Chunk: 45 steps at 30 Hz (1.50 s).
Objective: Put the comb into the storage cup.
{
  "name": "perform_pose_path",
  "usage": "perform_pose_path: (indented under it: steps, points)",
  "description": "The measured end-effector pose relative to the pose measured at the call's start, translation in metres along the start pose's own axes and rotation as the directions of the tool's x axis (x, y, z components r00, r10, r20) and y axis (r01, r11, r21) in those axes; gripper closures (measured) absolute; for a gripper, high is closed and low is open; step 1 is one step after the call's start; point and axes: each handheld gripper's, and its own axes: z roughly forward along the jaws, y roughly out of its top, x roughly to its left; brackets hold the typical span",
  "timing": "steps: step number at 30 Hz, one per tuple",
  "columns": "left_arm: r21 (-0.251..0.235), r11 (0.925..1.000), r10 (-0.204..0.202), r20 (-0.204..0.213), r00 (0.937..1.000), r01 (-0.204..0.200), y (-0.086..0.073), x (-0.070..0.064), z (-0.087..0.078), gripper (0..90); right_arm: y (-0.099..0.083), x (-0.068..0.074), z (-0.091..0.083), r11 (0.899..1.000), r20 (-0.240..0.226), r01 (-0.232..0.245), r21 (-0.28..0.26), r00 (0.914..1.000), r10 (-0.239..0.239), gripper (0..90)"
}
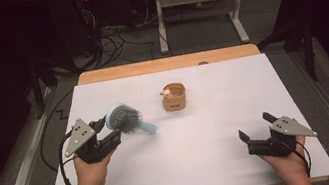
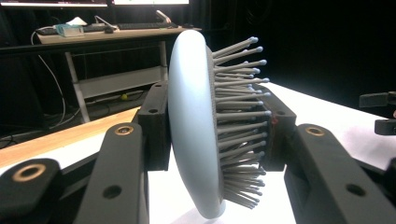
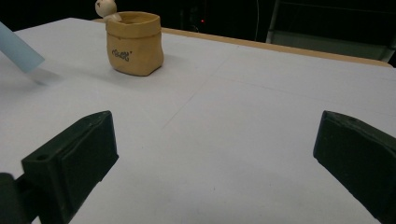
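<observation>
Hairbrush (image 1: 125, 119), pale blue with grey bristles, was clamped by its round head in the left gripper (image 1: 110, 127), over the left half of the table. In the left gripper view the head (image 2: 194, 126) sat on edge between the two black jaws, one jaw pressing the smooth back, the other buried in the bristles (image 2: 240, 116). The head appeared raised off the sheet, with a faint shadow beneath it. The handle (image 1: 148, 128) ran out to the right of the head and ended over open sheet; its blue tip (image 3: 18, 49) entered the right gripper view at the upper left.

Right gripper (image 1: 258, 132) was released, jaws spread wide with nothing between them, low over the near right part of the table. Its hand (image 1: 288, 160) lay near the front edge, well inside the right edge.

White sheet (image 1: 209, 130) covered nearly the whole tabletop; a strip of bare wood (image 1: 168, 64) showed along the far edge. A small tan pouch-shaped cup (image 1: 174, 97) stood upright at far centre, with a small round cream knob (image 1: 167, 92) at its left rim. It stood well apart from both grippers and beyond the handle tip.

Between the two grippers the sheet lay bare across the middle and front. The left hand (image 1: 92, 170) was well inside the left edge.
</observation>
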Motion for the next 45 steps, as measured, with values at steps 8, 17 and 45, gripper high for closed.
perform_pose_path:
  steps: [8,17,45]
  points:
    - [-0.015,0.9999,0.004,0.004,1.0,-0.003,0.002,-0.005,0.0,56.0,0.0,0.002,0.006,1.0,-0.008,-0.01,-0.006,0.9999,0.01,0.2]
    - [-0.052,0.9986,-0.004,0.002,1.0,0.004,0.006,-0.008,-0.002,56.1,-0.001,0.0,0.008,1.0,-0.013,-0.021,-0.002,0.9997,0.021,0.1]
    - [-0.08,0.9965,-0.019,0.024,0.9995,0.021,0.028,-0.013,0.025,56.1,-0.001,0.001,0.01,1.0,-0.024,-0.023,-0.006,0.9995,0.023,0.1]
